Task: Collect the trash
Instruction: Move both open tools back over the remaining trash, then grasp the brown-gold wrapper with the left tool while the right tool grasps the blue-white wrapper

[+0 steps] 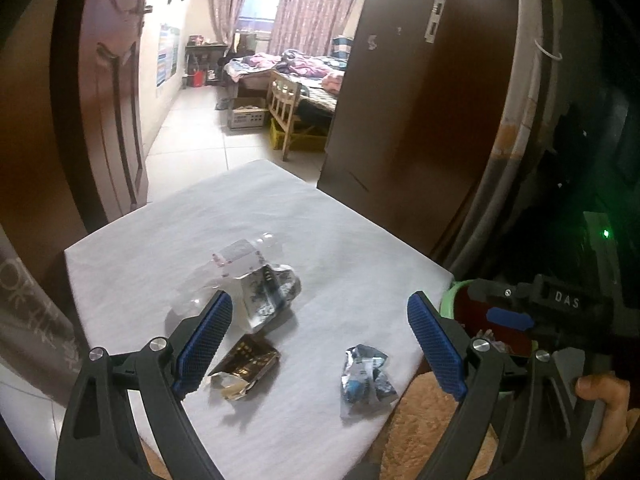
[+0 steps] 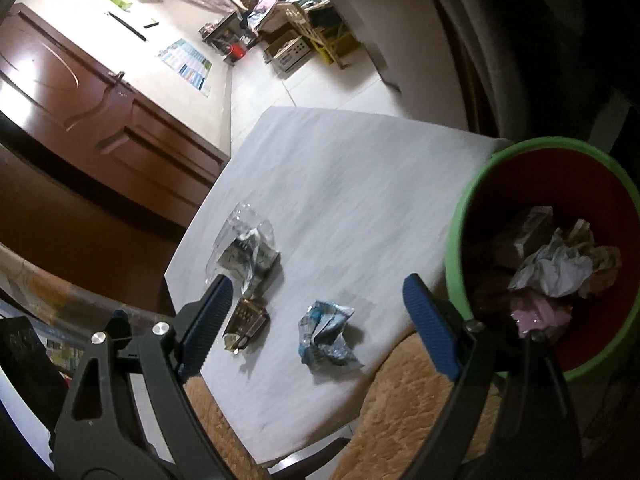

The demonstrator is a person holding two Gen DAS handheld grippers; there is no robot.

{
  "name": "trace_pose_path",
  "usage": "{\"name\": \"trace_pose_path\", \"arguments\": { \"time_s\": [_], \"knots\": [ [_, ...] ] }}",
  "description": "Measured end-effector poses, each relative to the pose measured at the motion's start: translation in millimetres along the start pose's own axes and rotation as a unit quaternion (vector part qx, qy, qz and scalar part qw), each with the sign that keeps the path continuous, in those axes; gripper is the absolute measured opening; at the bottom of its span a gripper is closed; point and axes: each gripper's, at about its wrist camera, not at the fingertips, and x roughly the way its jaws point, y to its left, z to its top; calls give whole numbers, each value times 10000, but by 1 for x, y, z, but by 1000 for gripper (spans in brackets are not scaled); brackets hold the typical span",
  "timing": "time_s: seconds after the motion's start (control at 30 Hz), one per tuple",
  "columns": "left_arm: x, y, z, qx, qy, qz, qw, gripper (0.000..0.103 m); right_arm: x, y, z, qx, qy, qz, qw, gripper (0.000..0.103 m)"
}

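On a white cloth-covered table [image 1: 160,232] [image 2: 360,160] lie three pieces of trash: a clear plastic bag with a crumpled printed wrapper [image 1: 256,276] [image 2: 248,248], a dark gold-printed packet [image 1: 246,366] [image 2: 245,326], and a crumpled blue-silver wrapper [image 1: 366,380] [image 2: 326,338]. A green-rimmed bin with a red inside [image 2: 456,240] [image 1: 450,300] stands at the table's right edge and holds crumpled paper. My left gripper [image 1: 320,340] hovers open above the packets with nothing between its fingers. My right gripper [image 2: 316,320] is open too, empty, with the blue-silver wrapper below its gap.
A tan fuzzy seat cover [image 1: 420,412] [image 2: 400,392] lies under the table's near corner. Dark brown doors [image 1: 420,100] [image 2: 80,92] flank the table. Beyond, a tiled floor [image 1: 192,136] leads to a bed, a wooden chair and a cardboard box [image 1: 246,114]. A hand [image 1: 604,404] holds the right gripper's body.
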Motion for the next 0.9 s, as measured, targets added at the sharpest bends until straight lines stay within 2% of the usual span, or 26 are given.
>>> {"name": "trace_pose_path", "arguments": {
  "time_s": [0.1,0.17,0.4,0.5,0.9],
  "knots": [
    [-3,9,-3,126,-29,138,9998,85,4,4,-3,-18,91,20,10000,85],
    [-1,18,-6,179,13,391,9991,85,4,7,-7,-60,118,81,9999,85],
    [14,63,-13,-323,242,784,9961,85,1,13,-13,-344,48,-99,9993,87],
    [23,73,-18,-368,331,898,9947,85,6,12,-15,-337,89,-116,9993,87],
    [88,74,-52,-332,1244,773,9887,85,38,12,-31,-446,522,-109,9976,87]
  ]
}}
